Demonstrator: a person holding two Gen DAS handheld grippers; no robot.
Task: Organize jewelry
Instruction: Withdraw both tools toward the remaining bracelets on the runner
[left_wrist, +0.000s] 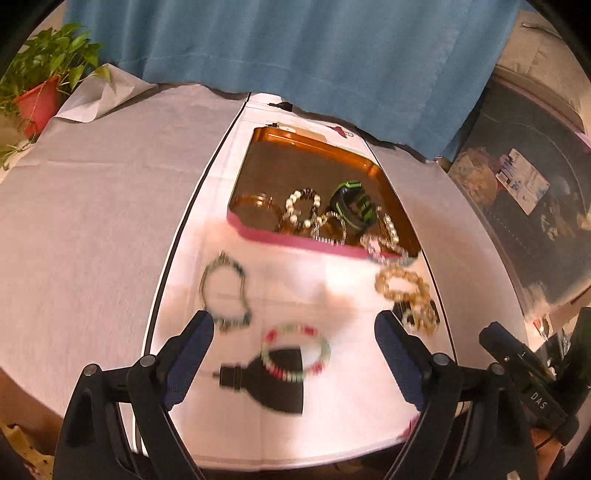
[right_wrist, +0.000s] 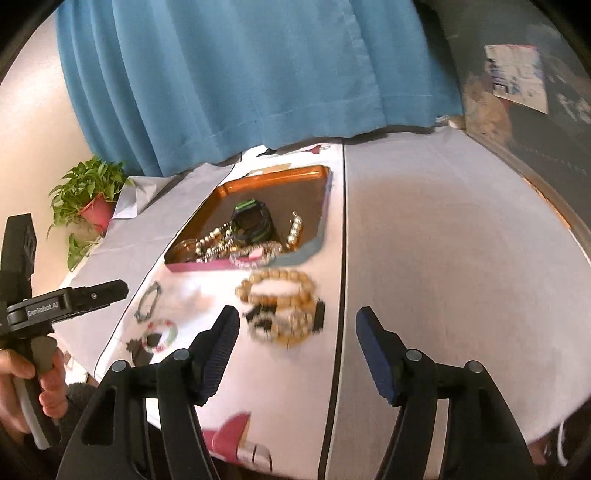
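Observation:
An orange tray with a pink front rim (left_wrist: 266, 233) holds a green-and-black bangle (left_wrist: 354, 208), a pearl bracelet (left_wrist: 301, 210) and an amber bangle (left_wrist: 255, 212). In front of it on the white cloth lie a teal bead bracelet (left_wrist: 225, 291), a pink-green-white bracelet (left_wrist: 295, 350) over a black object (left_wrist: 273, 391), and beige bead bracelets (left_wrist: 402, 291). My left gripper (left_wrist: 293, 319) hovers open above the pink-green-white bracelet, holding nothing. My right gripper (right_wrist: 297, 314) is open and empty just right of the beige bead bracelets (right_wrist: 280, 295), with the tray (right_wrist: 273, 175) beyond.
A blue curtain (left_wrist: 295, 48) hangs behind the table. A potted plant (left_wrist: 40, 92) stands at the far left corner. A pink item (right_wrist: 229, 435) lies at the near table edge. A hand (right_wrist: 22, 376) grips the left tool's handle. Dark clutter fills the floor on the right (left_wrist: 517, 177).

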